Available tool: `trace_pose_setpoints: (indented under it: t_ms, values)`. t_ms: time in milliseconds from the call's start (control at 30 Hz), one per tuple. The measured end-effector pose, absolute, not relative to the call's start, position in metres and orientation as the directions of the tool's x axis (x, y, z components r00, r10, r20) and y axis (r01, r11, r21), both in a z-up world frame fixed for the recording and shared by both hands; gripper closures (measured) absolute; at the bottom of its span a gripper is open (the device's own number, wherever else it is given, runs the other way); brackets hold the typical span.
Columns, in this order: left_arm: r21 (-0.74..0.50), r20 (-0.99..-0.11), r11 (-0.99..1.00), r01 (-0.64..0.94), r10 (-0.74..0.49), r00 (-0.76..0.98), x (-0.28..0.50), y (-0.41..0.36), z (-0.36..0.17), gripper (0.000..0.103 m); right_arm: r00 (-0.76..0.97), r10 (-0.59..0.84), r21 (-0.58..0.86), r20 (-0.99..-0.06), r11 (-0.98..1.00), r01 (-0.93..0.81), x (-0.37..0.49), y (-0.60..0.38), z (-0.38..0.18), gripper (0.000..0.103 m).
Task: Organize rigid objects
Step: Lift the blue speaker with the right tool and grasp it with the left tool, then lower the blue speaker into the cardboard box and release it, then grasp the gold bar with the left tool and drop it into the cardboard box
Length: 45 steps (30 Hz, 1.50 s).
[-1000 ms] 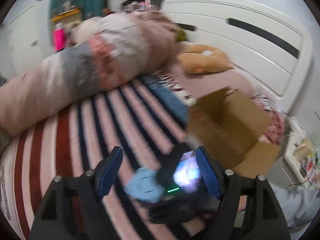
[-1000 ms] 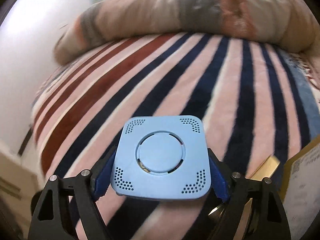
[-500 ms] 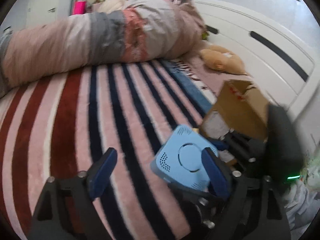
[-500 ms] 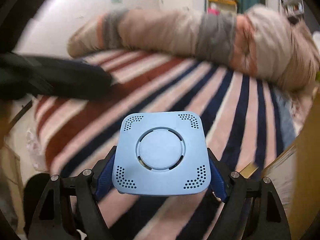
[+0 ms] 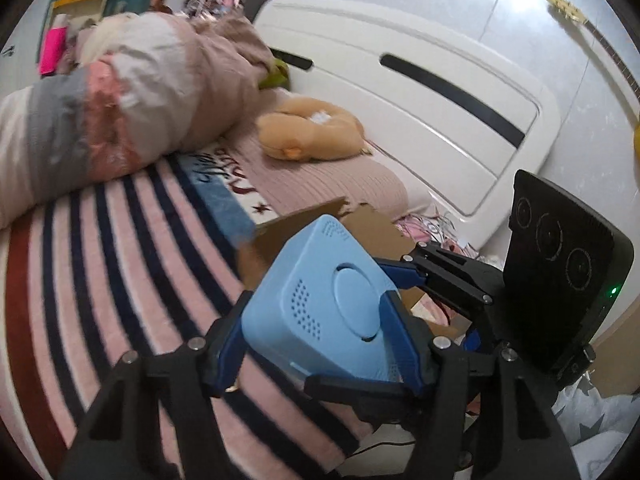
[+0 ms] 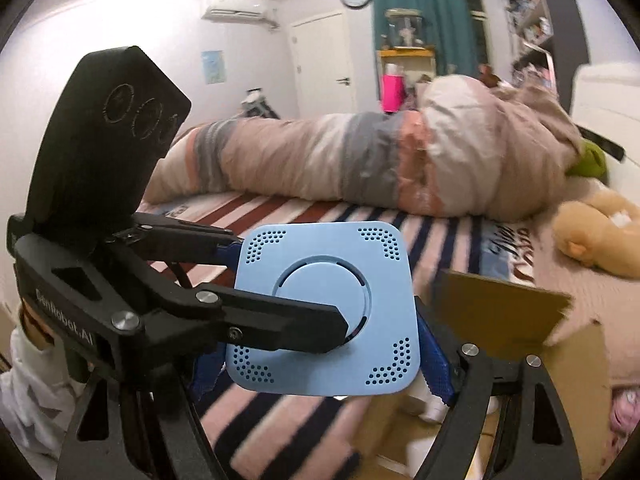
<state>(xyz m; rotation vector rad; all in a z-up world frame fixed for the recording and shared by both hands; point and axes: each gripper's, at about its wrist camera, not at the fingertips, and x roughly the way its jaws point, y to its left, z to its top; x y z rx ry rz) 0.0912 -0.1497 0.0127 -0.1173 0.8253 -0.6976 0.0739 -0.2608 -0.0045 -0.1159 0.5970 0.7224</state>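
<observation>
A light blue square device [image 6: 324, 308] with a round centre and perforated corners is held in the air above the striped bed. My right gripper [image 6: 320, 364] is shut on its two sides. My left gripper [image 5: 316, 344] stands around the same device [image 5: 332, 308], its blue pads against the sides. In the right wrist view the left gripper's fingers [image 6: 280, 324] reach in from the left, one lying across the device's top. An open cardboard box [image 6: 520, 320] sits just right of the device, and it also shows in the left wrist view [image 5: 360, 228] behind the device.
A striped blanket [image 5: 100, 260] covers the bed. A rolled quilt [image 6: 340, 168] lies along the far side. A tan plush toy [image 5: 312, 132] lies by the white headboard [image 5: 420, 92]. The right gripper's black body [image 5: 560, 280] stands at the right.
The left gripper has swung in and its pads have closed in on the blue device. The right gripper has lifted the device toward the cardboard box.
</observation>
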Motion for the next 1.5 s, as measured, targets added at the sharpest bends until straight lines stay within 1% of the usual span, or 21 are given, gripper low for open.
trace_pose_setpoints:
  t_ms: [33, 67, 200, 333, 400, 433, 467, 500, 533, 733, 867, 967, 1067, 1100, 1133, 1167, 1233, 1300, 1367, 1400, 1500]
  values:
    - [-0.355, -0.642, 0.771, 0.529, -0.612, 0.462, 0.094, -0.156, 0.012, 0.048, 0.591, 0.573, 0.115, -0.569, 0.766, -0.632, 0.079, -0.274, -0.006, 0.024]
    - [-0.355, -0.656, 0.768, 0.532, -0.611, 0.444, 0.101, -0.167, 0.009, 0.050, 0.586, 0.559, 0.122, -0.587, 0.776, -0.618, 0.083, -0.283, -0.006, 0.024]
    - [-0.334, -0.717, 0.755, 0.565, -0.592, 0.368, 0.125, -0.218, -0.001, 0.051, 0.555, 0.503, 0.144, -0.663, 0.813, -0.564, 0.099, -0.315, -0.012, 0.024]
    - [-0.301, -0.769, 0.759, 0.577, -0.551, 0.325, 0.131, -0.249, -0.010, 0.053, 0.530, 0.417, 0.096, -0.739, 0.843, -0.529, 0.106, -0.330, -0.021, 0.024]
    - [-0.273, -0.780, 0.768, 0.580, -0.529, 0.333, 0.130, -0.251, -0.011, 0.053, 0.523, 0.384, 0.075, -0.760, 0.852, -0.517, 0.106, -0.331, -0.027, 0.024]
    - [-0.264, -0.780, 0.770, 0.580, -0.525, 0.342, 0.129, -0.248, -0.010, 0.047, 0.528, 0.355, 0.053, -0.771, 0.863, -0.502, 0.106, -0.331, -0.030, 0.024]
    - [-0.265, -0.774, 0.771, 0.579, -0.528, 0.349, 0.128, -0.246, -0.009, 0.037, 0.536, 0.333, 0.032, -0.776, 0.869, -0.494, 0.107, -0.331, -0.033, 0.022]
    - [-0.270, -0.761, 0.772, 0.576, -0.537, 0.364, 0.127, -0.241, -0.005, 0.032, 0.544, 0.314, 0.011, -0.778, 0.873, -0.488, 0.106, -0.331, -0.034, 0.020]
    - [-0.269, -0.750, 0.774, 0.573, -0.542, 0.380, 0.126, -0.236, -0.002, 0.025, 0.552, 0.306, -0.001, -0.775, 0.874, -0.487, 0.104, -0.332, -0.035, 0.014]
    - [-0.217, -0.707, 0.831, 0.512, -0.496, 0.504, 0.110, -0.191, 0.019, 0.024, 0.548, 0.375, 0.056, -0.748, 0.858, -0.511, 0.102, -0.331, -0.028, 0.014]
    - [-0.190, -0.675, 0.895, 0.404, -0.418, 0.608, 0.094, -0.140, 0.021, 0.024, 0.549, 0.438, 0.092, -0.712, 0.833, -0.545, 0.096, -0.327, -0.021, 0.014]
    - [-0.159, -0.692, 0.932, 0.325, -0.340, 0.637, 0.086, -0.107, -0.004, 0.024, 0.556, 0.454, 0.082, -0.697, 0.820, -0.567, 0.091, -0.325, -0.019, 0.014]
    - [-0.181, -0.715, 0.939, 0.293, -0.330, 0.616, 0.086, -0.092, -0.042, 0.025, 0.556, 0.458, 0.074, -0.693, 0.813, -0.577, 0.086, -0.326, -0.021, 0.014]
    - [-0.204, -0.735, 0.938, 0.280, -0.335, 0.590, 0.091, -0.090, -0.064, 0.025, 0.555, 0.457, 0.075, -0.695, 0.813, -0.577, 0.086, -0.326, -0.023, 0.014]
    - [-0.217, -0.753, 0.938, 0.269, -0.336, 0.566, 0.095, -0.090, -0.081, 0.032, 0.552, 0.452, 0.073, -0.701, 0.815, -0.575, 0.087, -0.326, -0.025, 0.015]
    - [-0.227, -0.772, 0.938, 0.261, -0.337, 0.539, 0.101, -0.093, -0.100, 0.041, 0.551, 0.449, 0.072, -0.704, 0.816, -0.573, 0.086, -0.326, -0.026, 0.016]
    - [-0.244, -0.801, 0.933, 0.264, -0.347, 0.488, 0.109, -0.103, -0.130, 0.052, 0.545, 0.450, 0.075, -0.707, 0.814, -0.575, 0.085, -0.327, -0.029, 0.016]
    - [-0.270, -0.819, 0.922, 0.278, -0.372, 0.436, 0.119, -0.119, -0.157, 0.057, 0.543, 0.451, 0.079, -0.709, 0.815, -0.574, 0.086, -0.329, -0.030, 0.016]
    - [-0.238, -0.832, 0.927, 0.291, -0.349, 0.431, 0.127, -0.136, -0.170, 0.064, 0.542, 0.450, 0.084, -0.710, 0.818, -0.569, 0.088, -0.331, -0.031, 0.016]
    - [-0.214, -0.836, 0.931, 0.294, -0.331, 0.439, 0.129, -0.142, -0.174, 0.066, 0.542, 0.449, 0.088, -0.710, 0.821, -0.565, 0.089, -0.332, -0.032, 0.016]
    - [-0.161, -0.835, 0.947, 0.279, -0.281, 0.473, 0.138, -0.153, -0.180, 0.083, 0.545, 0.447, 0.097, -0.709, 0.827, -0.553, 0.091, -0.335, -0.032, 0.016]
